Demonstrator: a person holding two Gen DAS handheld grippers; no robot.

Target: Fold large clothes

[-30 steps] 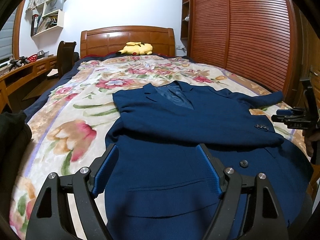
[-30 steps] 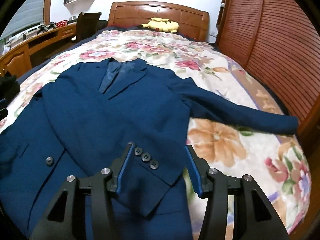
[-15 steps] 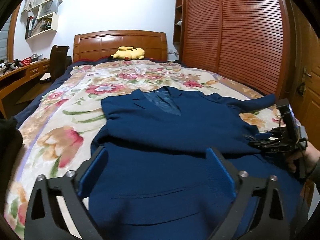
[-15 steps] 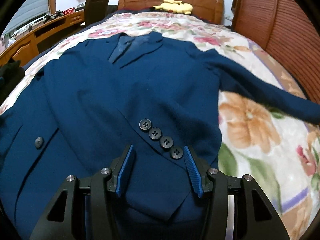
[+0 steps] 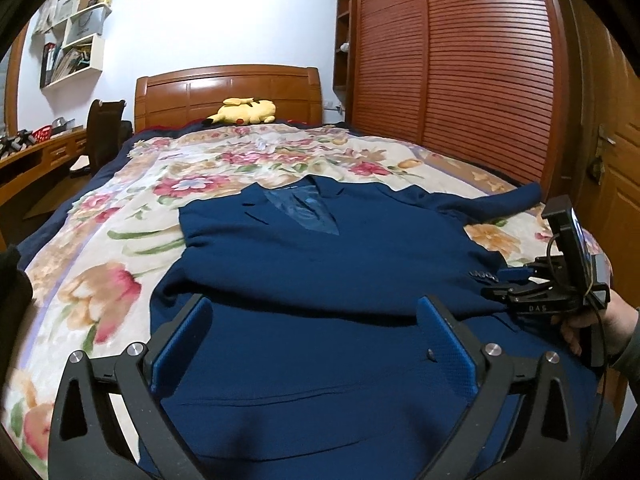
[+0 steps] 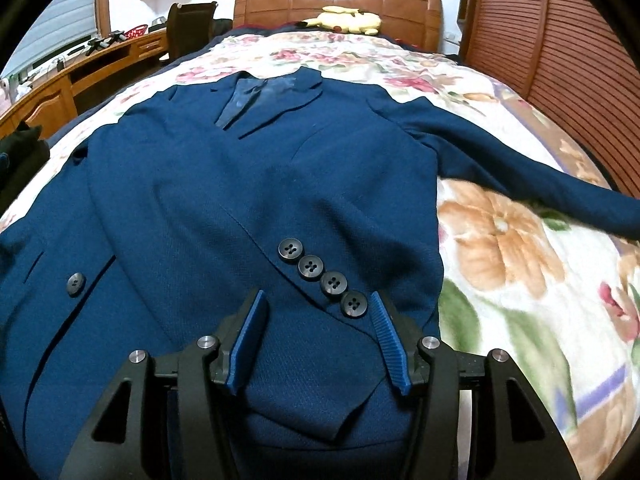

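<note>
Jacket [image 6: 248, 200] flat on bed; cuff [image 6: 328, 312] between right gripper [image 6: 318, 336] pads.

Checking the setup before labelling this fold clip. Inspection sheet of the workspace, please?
Surface: bed with floral blanket.
Job's things: navy blazer lies flat, front up; one sleeve folded across the chest, cuff buttons showing; other sleeve stretched out sideways.
Clutter: yellow plush toy at the headboard.
Grippers: left gripper open wide over the hem, holding nothing; right gripper open, jaws either side of the folded cuff.
Cables: thin wire on the right gripper.
Surroundings: slatted wardrobe, desk, wall shelves.
</note>
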